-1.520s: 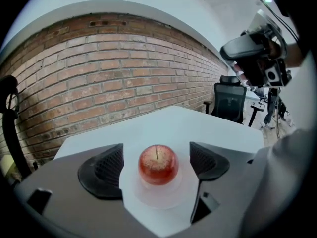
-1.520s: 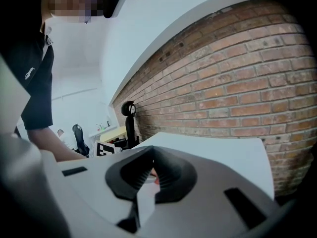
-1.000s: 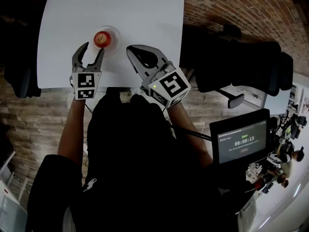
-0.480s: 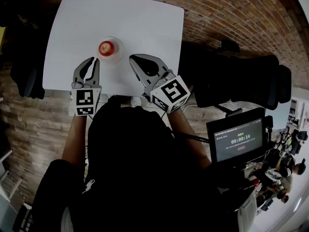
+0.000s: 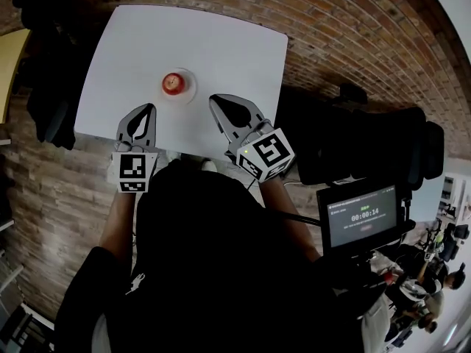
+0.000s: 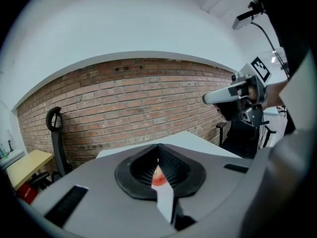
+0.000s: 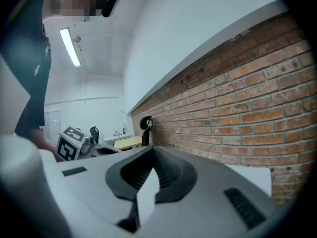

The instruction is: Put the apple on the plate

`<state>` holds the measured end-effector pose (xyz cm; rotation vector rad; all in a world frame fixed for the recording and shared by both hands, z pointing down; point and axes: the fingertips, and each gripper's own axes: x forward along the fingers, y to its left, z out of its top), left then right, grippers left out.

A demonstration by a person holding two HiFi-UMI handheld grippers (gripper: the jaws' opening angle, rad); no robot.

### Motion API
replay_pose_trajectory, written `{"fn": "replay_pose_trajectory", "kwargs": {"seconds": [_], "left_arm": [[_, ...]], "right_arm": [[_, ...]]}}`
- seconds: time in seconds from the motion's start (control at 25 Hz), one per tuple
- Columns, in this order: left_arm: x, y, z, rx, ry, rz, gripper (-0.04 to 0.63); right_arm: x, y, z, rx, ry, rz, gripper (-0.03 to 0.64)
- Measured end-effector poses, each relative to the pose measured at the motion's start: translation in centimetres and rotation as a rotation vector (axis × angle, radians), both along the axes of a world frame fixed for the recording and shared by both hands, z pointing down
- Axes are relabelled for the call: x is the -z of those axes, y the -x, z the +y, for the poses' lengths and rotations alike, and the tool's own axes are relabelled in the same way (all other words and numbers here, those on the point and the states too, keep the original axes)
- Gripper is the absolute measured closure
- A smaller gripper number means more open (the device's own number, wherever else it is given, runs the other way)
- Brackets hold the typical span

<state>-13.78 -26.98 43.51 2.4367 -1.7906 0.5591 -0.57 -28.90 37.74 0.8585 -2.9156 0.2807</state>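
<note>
1. While the person's dark torso [image 5: 213, 271] fills the lower half of the head view, it cuts off the near edge of the desk [image 5: 221, 50] and hides both arms behind the marker cubes.
2. On the plate [image 5: 190, 91] sits the apple [image 5: 172, 83], towards the middle of the desk, beyond both gripper tips and apart from them.
3. Seen from the left gripper view, the apple is only a red sliver in the hollow between the jaws. The plate cannot be made out there.
4. Clenched and empty, the left gripper [image 5: 151, 107] hangs over the desk's near edge. Its jaws have just been closing, with nothing between them.
5. Just to its right, the right gripper [image 5: 214, 99] is clenched too, tips meeting on nothing. The apple does not show in its own view.
6. Plain white, the desk stands in front of a brick wall [image 6: 138, 98].
7. Dark office chairs [image 5: 368, 134] stand to the right, a timer screen [image 5: 362, 217] glows beside the person, and a yellow table [image 6: 25, 165] shows at the left. Figures at the far right are too small to read.
</note>
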Motion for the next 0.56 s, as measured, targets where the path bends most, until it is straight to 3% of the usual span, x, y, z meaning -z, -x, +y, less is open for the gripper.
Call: {"fn": "replay_pose_trajectory", "kwargs": {"seconds": [0.56], "left_arm": [[1.4, -2.0, 4.7, 0.016, 0.008, -0.005, 0.589]], "right_arm": [[1.4, -1.7, 3.5, 0.029, -0.013, -0.025, 0.614]]}}
